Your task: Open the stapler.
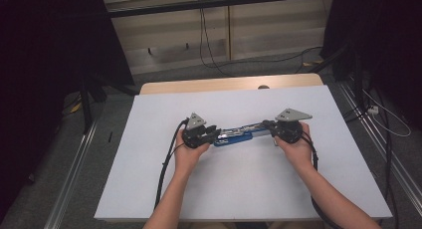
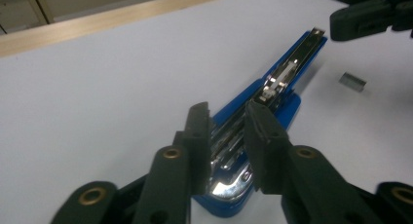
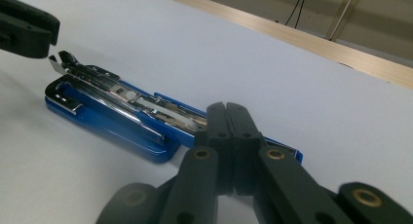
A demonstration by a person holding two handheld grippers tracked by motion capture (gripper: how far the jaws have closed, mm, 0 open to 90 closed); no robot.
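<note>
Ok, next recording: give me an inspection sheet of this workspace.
Surface: white table top, wooden edge at the far side.
Job's things: blue stapler lying opened out flat, metal magazine up; strip of staples beside it.
Clutter: nothing seen.
Grippers: left gripper with jaws apart over one end of the stapler; right gripper with jaws together at the other end.
Cables: black cable trailing from the left gripper.
Surroundings: grey floor, loose wires beyond the table.

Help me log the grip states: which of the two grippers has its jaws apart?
The left gripper: its jaws stand apart astride the blue stapler. The right gripper has its jaws pressed flat together.
</note>
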